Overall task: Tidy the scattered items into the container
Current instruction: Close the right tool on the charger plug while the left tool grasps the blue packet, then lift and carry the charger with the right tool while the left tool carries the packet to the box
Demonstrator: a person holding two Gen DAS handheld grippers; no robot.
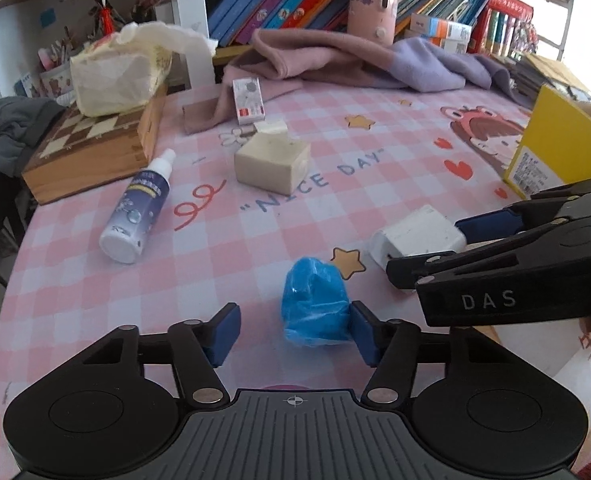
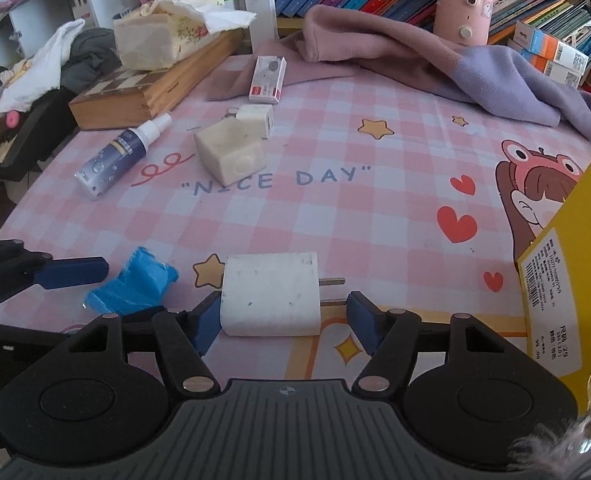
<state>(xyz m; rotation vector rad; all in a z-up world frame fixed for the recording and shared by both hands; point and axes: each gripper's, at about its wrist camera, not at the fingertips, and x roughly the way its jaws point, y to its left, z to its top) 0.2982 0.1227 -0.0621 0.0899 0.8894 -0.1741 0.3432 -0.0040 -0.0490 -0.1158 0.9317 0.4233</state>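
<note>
Pink checked tablecloth reads "NICE DAY". Nearest, the left gripper gapes around the blue roll; the right gripper, marked "DAS", gapes around the white charger. Only its view shows prongs. Yellow box beyond.

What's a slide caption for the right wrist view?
Right gripper open around a white charger on the checked mat, yellow box at right.

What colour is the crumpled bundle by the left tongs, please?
Bright blue bundle, clearest in the left wrist view.
</note>
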